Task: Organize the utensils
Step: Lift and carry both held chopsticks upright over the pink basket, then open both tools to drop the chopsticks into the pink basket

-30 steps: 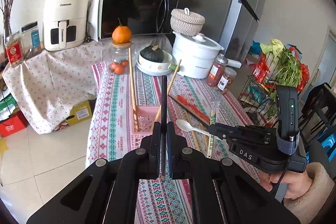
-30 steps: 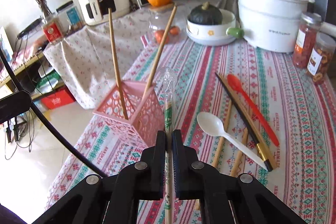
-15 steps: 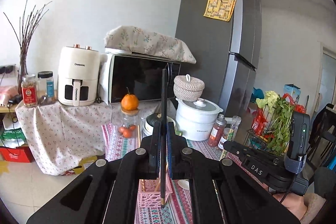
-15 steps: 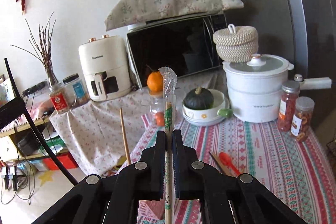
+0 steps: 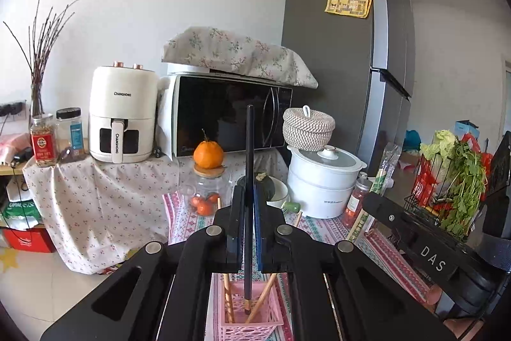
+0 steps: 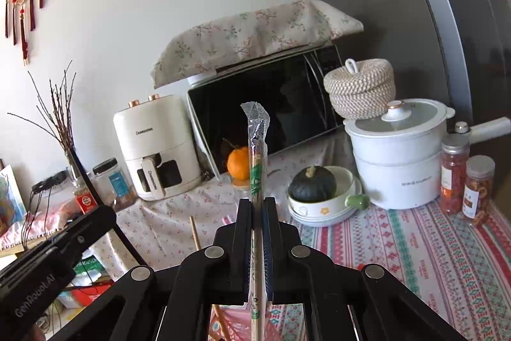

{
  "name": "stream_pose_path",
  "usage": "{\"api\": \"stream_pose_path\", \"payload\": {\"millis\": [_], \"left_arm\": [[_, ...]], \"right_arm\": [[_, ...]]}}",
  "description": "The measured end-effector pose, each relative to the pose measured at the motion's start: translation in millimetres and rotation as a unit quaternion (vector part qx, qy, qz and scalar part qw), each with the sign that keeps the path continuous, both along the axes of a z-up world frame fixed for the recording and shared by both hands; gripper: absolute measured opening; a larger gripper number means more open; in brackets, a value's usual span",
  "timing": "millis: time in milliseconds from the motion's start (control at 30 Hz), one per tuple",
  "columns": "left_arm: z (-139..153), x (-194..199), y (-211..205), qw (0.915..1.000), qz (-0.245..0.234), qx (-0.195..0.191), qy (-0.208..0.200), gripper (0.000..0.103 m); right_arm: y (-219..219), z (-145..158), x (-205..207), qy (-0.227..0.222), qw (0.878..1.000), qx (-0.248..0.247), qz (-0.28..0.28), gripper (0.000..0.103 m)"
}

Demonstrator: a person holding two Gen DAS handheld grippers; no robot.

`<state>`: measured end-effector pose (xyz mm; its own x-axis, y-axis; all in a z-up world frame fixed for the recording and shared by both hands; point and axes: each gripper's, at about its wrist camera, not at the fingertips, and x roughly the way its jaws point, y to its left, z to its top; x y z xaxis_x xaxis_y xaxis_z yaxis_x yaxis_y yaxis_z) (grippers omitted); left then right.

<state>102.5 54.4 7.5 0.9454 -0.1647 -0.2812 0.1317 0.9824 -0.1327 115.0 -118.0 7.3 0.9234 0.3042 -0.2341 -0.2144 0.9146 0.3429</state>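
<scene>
Pink basket (image 5: 252,320) on the striped tablecloth (image 6: 431,248) holds two wooden chopsticks (image 5: 228,298) leaning apart; the lower tip of a black chopstick (image 5: 249,155) sits inside it between them. Left gripper (image 5: 249,197) has its fingers pressed together, pinching that black chopstick upright. Right gripper (image 6: 257,210) is likewise clamped on a plastic-wrapped chopstick pair (image 6: 257,146) with green print, standing upright, its bottom end just above the basket's edge in the right view. Glass jar (image 5: 206,194) with a wooden lid holds small tomatoes, an orange (image 5: 208,154) on top. Bowl (image 6: 325,203) with green handle holds a dark squash (image 6: 313,182). White pot (image 6: 399,155) lidded, woven basket (image 6: 359,88) behind it on the microwave side. Two clear jars (image 6: 466,181) of red and orange contents, labels unreadable. Air fryer (image 5: 123,114) reads "CHANGHONG" on body and handle. Right gripper body reads "DAS" in the left view; left gripper body reads "GenRobot.AI" in the right view. Wire rack (image 5: 447,190) holds greens. Red-labelled jar (image 5: 43,139) near the fryer, text unreadable.
</scene>
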Motion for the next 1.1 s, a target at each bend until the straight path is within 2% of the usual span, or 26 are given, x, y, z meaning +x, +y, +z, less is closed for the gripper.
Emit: {"api": "stream_pose_path", "payload": {"millis": [167, 400, 667, 833, 900, 967, 1033, 1100], "left_arm": [[-18.0, 28.1, -10.1, 0.9991, -0.006, 0.013, 0.039, 0.005], [-39.5, 53.5, -10.5, 0.9964, -0.003, 0.024, 0.082, 0.005], [-46.6, 62.4, -4.8, 0.9957, -0.004, 0.003, 0.092, 0.005], [-46.1, 62.6, 0.0, 0.9955, -0.001, -0.010, 0.095, 0.006], [-44.6, 61.4, 2.3, 0.9952, 0.000, -0.017, 0.097, 0.007], [-42.8, 59.2, 4.8, 0.9949, 0.001, -0.021, 0.099, 0.008], [-40.7, 56.6, 7.0, 0.9948, 0.001, -0.025, 0.099, 0.013], [-39.0, 53.0, 9.4, 0.9948, 0.003, -0.026, 0.098, 0.025]], "right_arm": [[5.7, -10.0, 15.8, 0.011, 1.000, 0.020, 0.005, 0.005], [14.0, -32.3, 31.8, 0.044, 0.999, 0.008, 0.001, 0.006], [22.1, -45.1, 37.9, 0.071, 0.997, -0.001, 0.022, 0.006], [27.7, -49.9, 39.0, 0.084, 0.995, 0.000, 0.046, 0.010], [26.8, -50.3, 39.5, 0.087, 0.995, 0.004, 0.049, 0.017], [23.8, -49.6, 38.1, 0.086, 0.995, 0.012, 0.049, 0.033], [20.0, -47.0, 37.0, 0.085, 0.995, 0.021, 0.049, 0.037], [15.0, -44.0, 35.6, 0.086, 0.995, 0.031, 0.049, 0.038]]}}
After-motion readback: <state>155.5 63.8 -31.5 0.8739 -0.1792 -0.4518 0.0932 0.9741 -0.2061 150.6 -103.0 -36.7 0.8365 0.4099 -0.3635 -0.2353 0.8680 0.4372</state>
